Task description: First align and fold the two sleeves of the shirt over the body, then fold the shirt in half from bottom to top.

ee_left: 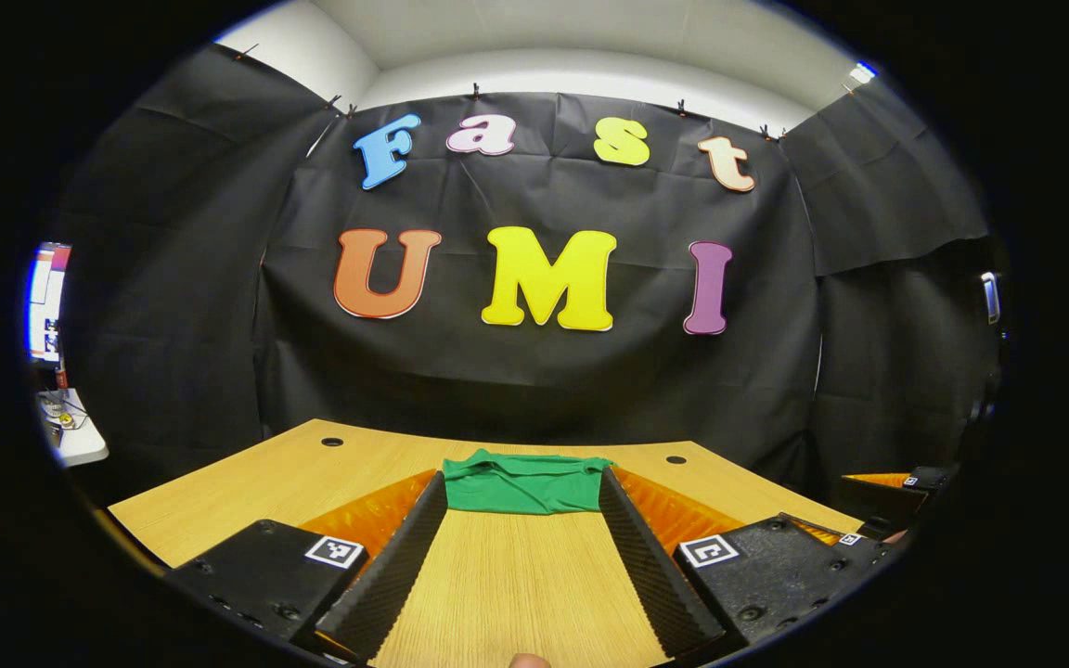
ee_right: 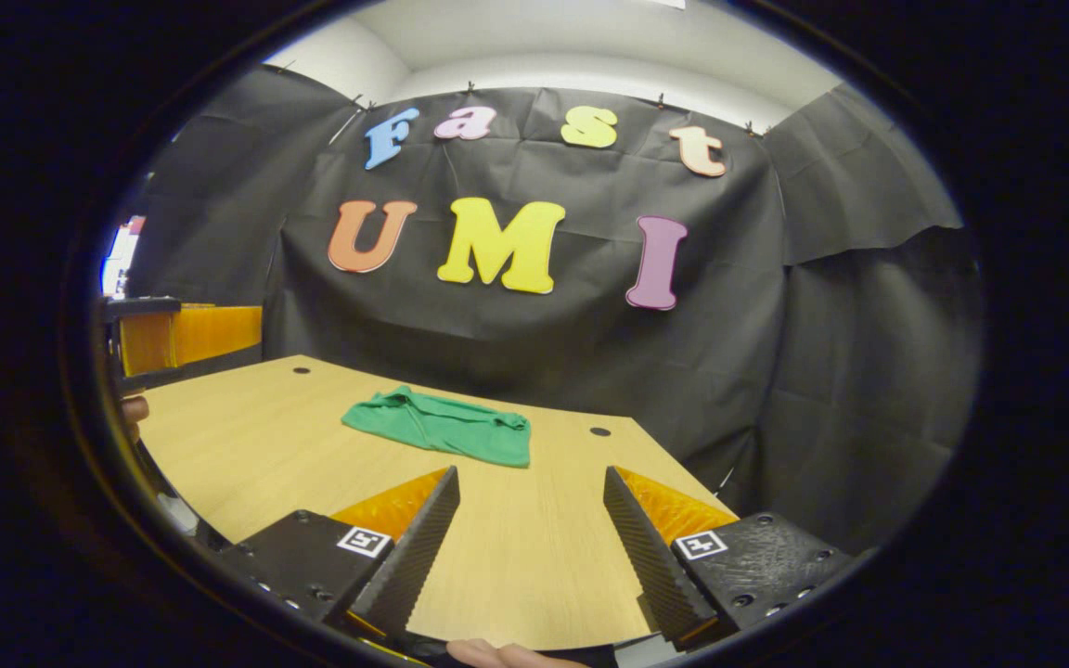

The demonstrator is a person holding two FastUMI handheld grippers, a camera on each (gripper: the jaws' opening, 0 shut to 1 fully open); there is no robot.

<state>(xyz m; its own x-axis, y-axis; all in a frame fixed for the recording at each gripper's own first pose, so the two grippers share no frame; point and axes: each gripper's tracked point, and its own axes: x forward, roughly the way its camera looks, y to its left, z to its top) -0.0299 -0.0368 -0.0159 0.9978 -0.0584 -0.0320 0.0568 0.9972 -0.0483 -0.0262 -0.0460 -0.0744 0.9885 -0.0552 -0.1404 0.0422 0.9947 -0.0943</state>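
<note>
A green shirt lies folded into a compact flat packet on the wooden table, toward its far edge. My left gripper is open, held back from the shirt, with the packet showing between its fingertips farther off. In the right gripper view the same shirt lies ahead and to the left. My right gripper is open above bare tabletop, short of the shirt's near edge. Neither gripper holds anything.
The table has small round holes near its far edge. Black cloth walls close in behind and at both sides. The other gripper shows at the left of the right gripper view, and part of one at the right of the left gripper view.
</note>
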